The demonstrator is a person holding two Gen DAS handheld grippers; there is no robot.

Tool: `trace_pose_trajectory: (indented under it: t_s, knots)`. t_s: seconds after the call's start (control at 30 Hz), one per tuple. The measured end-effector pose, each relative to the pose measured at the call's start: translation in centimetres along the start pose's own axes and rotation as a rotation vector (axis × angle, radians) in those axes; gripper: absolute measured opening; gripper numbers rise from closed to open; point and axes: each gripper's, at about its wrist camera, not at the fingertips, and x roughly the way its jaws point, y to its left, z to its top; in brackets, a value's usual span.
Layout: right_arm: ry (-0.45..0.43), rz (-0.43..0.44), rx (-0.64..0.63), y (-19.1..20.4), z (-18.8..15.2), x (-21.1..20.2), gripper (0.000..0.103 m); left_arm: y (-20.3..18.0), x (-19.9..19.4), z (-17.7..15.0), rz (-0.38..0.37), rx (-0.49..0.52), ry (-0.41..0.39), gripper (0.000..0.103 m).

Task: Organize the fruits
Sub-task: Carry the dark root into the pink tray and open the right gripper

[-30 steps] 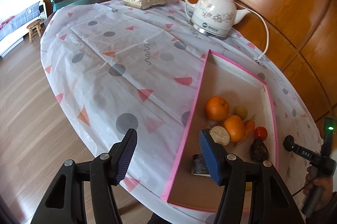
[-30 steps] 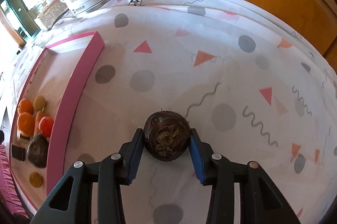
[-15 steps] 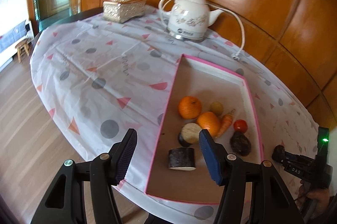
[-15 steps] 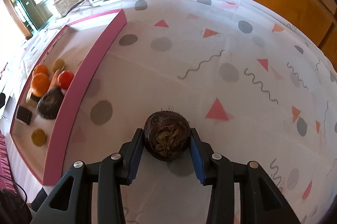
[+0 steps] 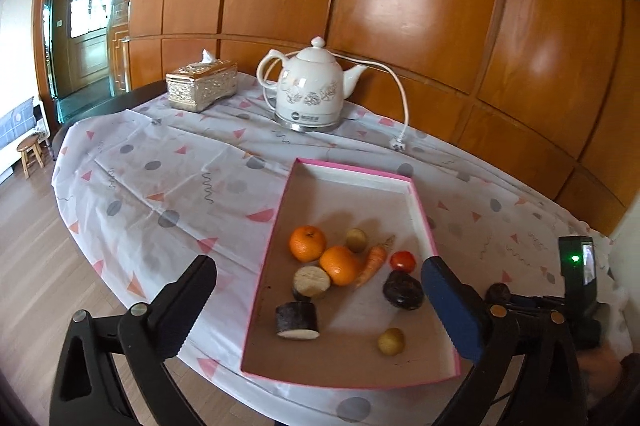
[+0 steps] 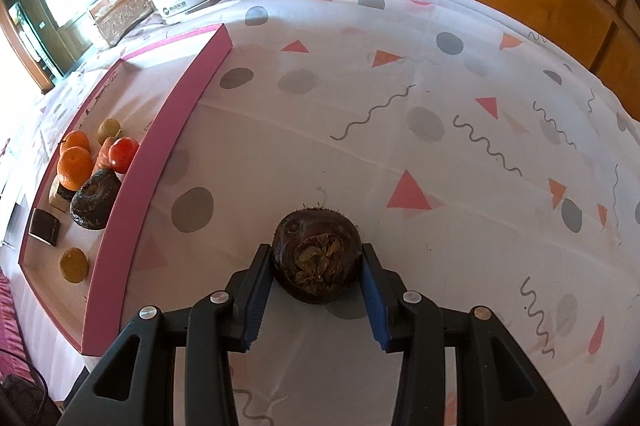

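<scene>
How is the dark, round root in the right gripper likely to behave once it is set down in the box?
The root looks rounded, so it may roll. Its hairy, rough skin probably resists slipping between the right gripper pads.

Worktop under white cloth printed with grey dots and pink triangles (image 5: 168,181). White floral ceramic electric kettle (image 5: 310,87) at rear, cord unplugged. Ornate gold tissue box (image 5: 201,84) beside it. Small wooden stool (image 5: 31,150) on floor.

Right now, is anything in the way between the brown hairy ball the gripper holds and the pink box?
Only bare tablecloth lies between the dark round root, clamped in the right gripper, and the pink box. The box's raised pink wall must be cleared, and another dark root sits just inside it.
</scene>
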Motion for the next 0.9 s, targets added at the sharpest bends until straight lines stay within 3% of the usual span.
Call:
trace_pose_trajectory:
  t_s: [0.17,0.3,0.67,0.8,0.9]
  knots:
    - [-0.035,-0.009,0.018,0.0,-0.5,-0.2,0.043,-1.0,-0.5,-0.6,0.0,0.015,0.016,0.103]
    - [-0.06,-0.013,0.04,0.1,-1.1,-0.7,0.043,-1.8,-1.4,-0.6,0.041,0.067,-0.027,0.103]
    - [-0.083,0.033,0.056,1.0,-3.0,-2.5,0.043,-3.0,-2.9,0.3,0.046,0.187,-0.179,0.103]
    - [-0.116,0.062,0.058,1.8,-3.3,-3.7,0.043,-2.5,-1.4,0.5,0.06,0.161,-0.055,0.103]
    - [-0.142,0.089,0.036,2.8,-3.3,-4.8,0.042,-1.5,-0.8,0.4,0.083,0.117,-0.044,0.103]
